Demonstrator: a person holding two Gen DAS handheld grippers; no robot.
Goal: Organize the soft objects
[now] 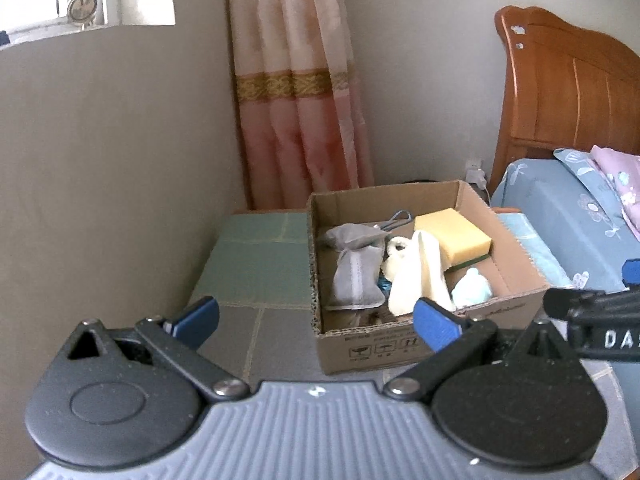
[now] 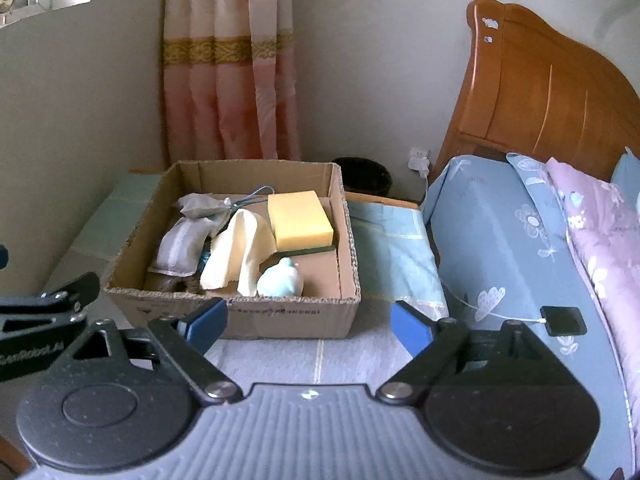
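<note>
From the left wrist, the left gripper (image 1: 316, 320) is hanging with its blue-padded fingers (image 1: 196, 322) spread wide, nothing between them and nothing touching them. Beyond the pads an open brown cardboard box (image 1: 404, 346) is sitting on the grey-green checked bedcover (image 1: 256, 264). Inside it are lying a yellow rectangular sponge with a green underside (image 1: 454, 236), a cream folded cloth (image 1: 416, 276), two grey fabric pouches (image 1: 354, 276) and a pale blue soft toy (image 1: 472, 288). The black frame of the right gripper (image 1: 600, 320) is showing at the right edge.

From the right wrist, the right gripper (image 2: 308, 326) is also standing wide open, its blue pads (image 2: 208, 322) empty and clear of the box (image 2: 280, 316), which is sitting just ahead of them. The sponge (image 2: 300, 220), the cloth (image 2: 240, 252), the pouches (image 2: 180, 250) and the toy (image 2: 280, 280) are all resting inside the box. A blue flowered pillow (image 2: 500, 240) is lying to the right, beneath a brown wooden headboard (image 2: 540, 92).
</note>
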